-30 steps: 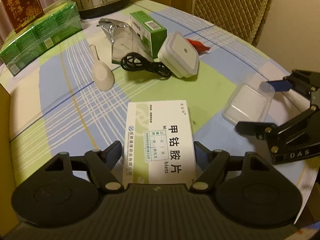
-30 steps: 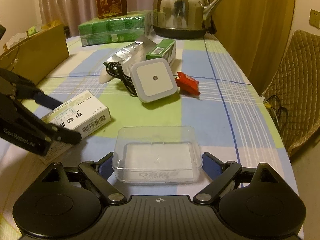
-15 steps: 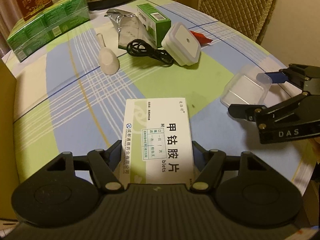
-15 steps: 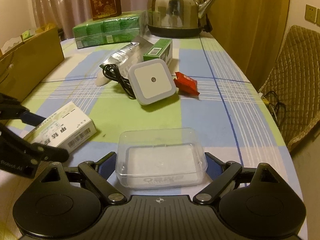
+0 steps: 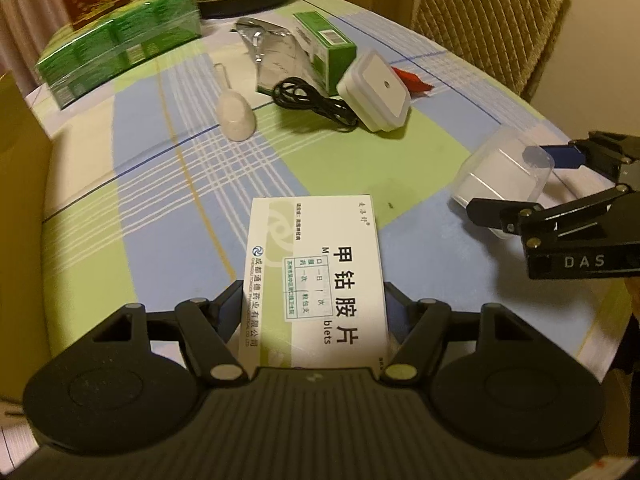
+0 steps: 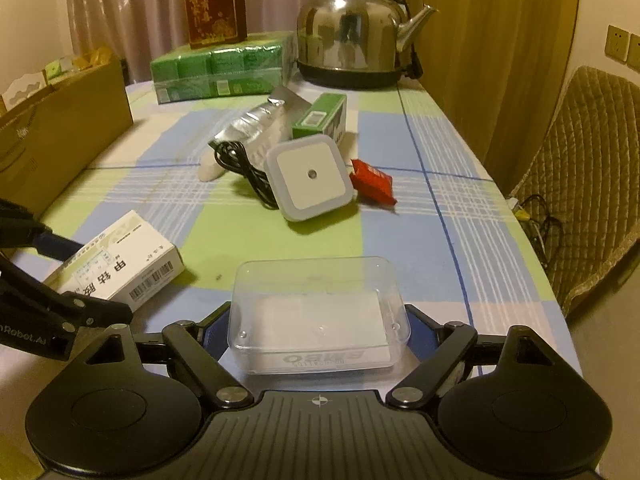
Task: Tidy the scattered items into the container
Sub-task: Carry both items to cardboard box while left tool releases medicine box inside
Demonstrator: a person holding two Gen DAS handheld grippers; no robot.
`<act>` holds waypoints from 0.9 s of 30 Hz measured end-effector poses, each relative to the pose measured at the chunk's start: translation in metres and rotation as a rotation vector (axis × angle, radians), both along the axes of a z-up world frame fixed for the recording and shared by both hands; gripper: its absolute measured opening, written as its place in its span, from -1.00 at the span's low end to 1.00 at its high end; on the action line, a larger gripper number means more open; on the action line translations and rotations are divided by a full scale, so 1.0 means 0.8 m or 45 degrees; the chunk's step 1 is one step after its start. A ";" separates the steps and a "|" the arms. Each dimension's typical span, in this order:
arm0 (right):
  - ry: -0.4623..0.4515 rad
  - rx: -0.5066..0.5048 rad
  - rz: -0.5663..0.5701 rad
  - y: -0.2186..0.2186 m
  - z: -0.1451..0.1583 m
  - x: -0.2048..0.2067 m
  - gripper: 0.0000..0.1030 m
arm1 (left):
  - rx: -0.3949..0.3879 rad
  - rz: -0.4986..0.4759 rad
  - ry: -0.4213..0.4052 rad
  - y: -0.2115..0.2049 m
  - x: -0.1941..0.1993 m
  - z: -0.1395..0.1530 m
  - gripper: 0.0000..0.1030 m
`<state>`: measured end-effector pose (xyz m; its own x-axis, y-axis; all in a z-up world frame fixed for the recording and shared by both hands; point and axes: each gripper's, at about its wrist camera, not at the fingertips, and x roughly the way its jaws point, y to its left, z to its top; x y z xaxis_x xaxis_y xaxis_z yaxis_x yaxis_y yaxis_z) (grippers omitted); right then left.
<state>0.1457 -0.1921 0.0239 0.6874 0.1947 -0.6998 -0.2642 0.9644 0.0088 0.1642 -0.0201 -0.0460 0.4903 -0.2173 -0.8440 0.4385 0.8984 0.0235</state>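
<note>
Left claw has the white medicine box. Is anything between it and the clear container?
Nothing lies on the tablecloth between the medicine box and the clear container. Only the right claw flanks it, jaws having just closed further; one finger lines the side facing the box.

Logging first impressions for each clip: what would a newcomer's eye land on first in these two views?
Probably the white medicine box with bold black characters, clamped in the left claw low in the left wrist view. Next, the clear plastic container between the fingers of the right claw, whose jaws have just been closing. Behind both, a shiny steel kettle stands at the table's far end.
</note>
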 end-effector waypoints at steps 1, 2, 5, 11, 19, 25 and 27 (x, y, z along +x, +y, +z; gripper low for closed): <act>-0.005 0.002 0.003 0.002 0.003 -0.001 0.61 | -0.004 0.009 -0.003 0.003 -0.003 0.003 0.30; -0.009 0.003 0.007 0.004 0.005 -0.003 0.61 | -0.009 0.019 -0.007 0.006 -0.006 0.007 0.30; -0.025 0.010 0.021 0.010 0.015 -0.008 0.61 | -0.023 0.049 -0.019 0.016 -0.016 0.019 0.30; -0.067 0.041 0.062 0.031 0.043 -0.018 0.61 | -0.037 0.102 -0.072 0.044 -0.034 0.054 0.30; -0.168 0.102 0.206 0.098 0.094 -0.024 0.62 | 0.003 0.228 -0.218 0.112 -0.057 0.119 0.30; -0.224 0.163 0.316 0.161 0.131 -0.021 0.62 | 0.023 0.314 -0.298 0.177 -0.075 0.171 0.30; -0.239 0.184 0.359 0.186 0.143 -0.019 0.61 | 0.041 0.346 -0.319 0.201 -0.078 0.185 0.30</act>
<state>0.1309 -0.0435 0.1387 0.7062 0.4826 -0.5181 -0.5296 0.8457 0.0660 0.1020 0.1404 0.1017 0.7186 -0.0259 -0.6950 0.1612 0.9783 0.1303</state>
